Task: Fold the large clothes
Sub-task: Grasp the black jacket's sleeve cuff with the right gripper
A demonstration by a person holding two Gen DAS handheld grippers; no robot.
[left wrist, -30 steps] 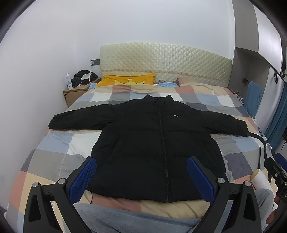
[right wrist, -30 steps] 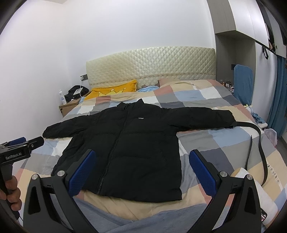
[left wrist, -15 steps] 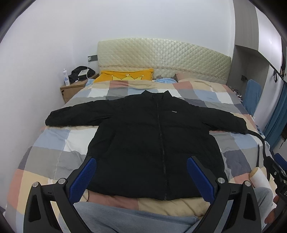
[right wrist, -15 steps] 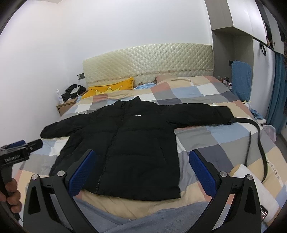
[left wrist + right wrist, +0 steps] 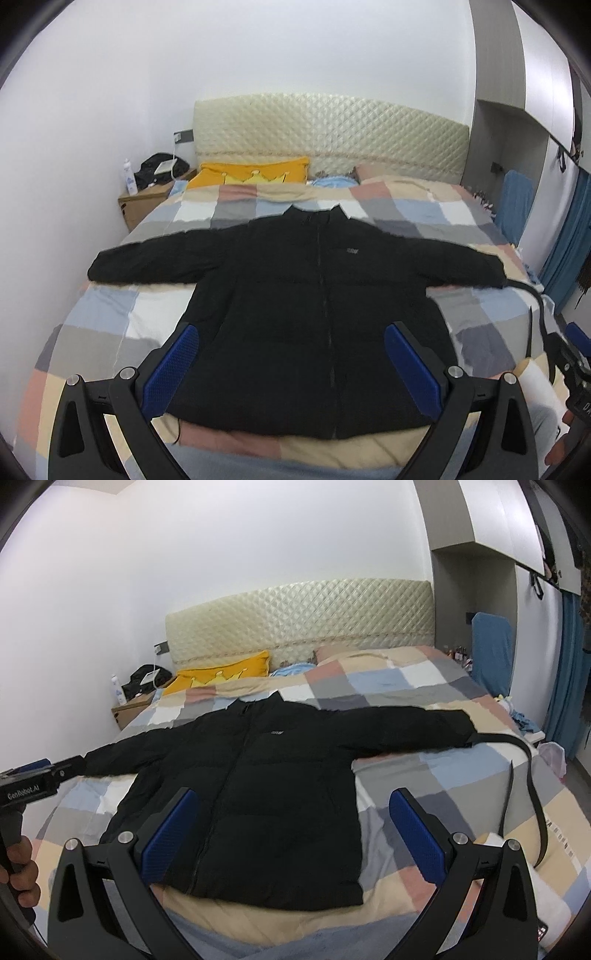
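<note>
A black puffer jacket [image 5: 306,310] [image 5: 243,786] lies flat and zipped on the bed, front up, both sleeves spread out to the sides, collar toward the headboard. My left gripper [image 5: 291,354] hovers open above the jacket's hem, nothing between its blue pads. My right gripper [image 5: 293,830] is also open, over the jacket's right hem corner and the quilt beside it. In the right wrist view the left gripper's body shows at the left edge, held by a hand [image 5: 18,864].
The bed carries a checked quilt [image 5: 107,317] and a yellow pillow [image 5: 255,173] by the quilted headboard [image 5: 332,136]. A black belt [image 5: 517,782] curls beyond the right sleeve cuff. A nightstand [image 5: 147,203] with a bottle stands far left; a blue chair [image 5: 491,653] and curtains are at right.
Both grippers have risen and tilted slightly, so the jacket sits lower and a little closer in both views. The jacket itself has not moved; both grippers stay open.
</note>
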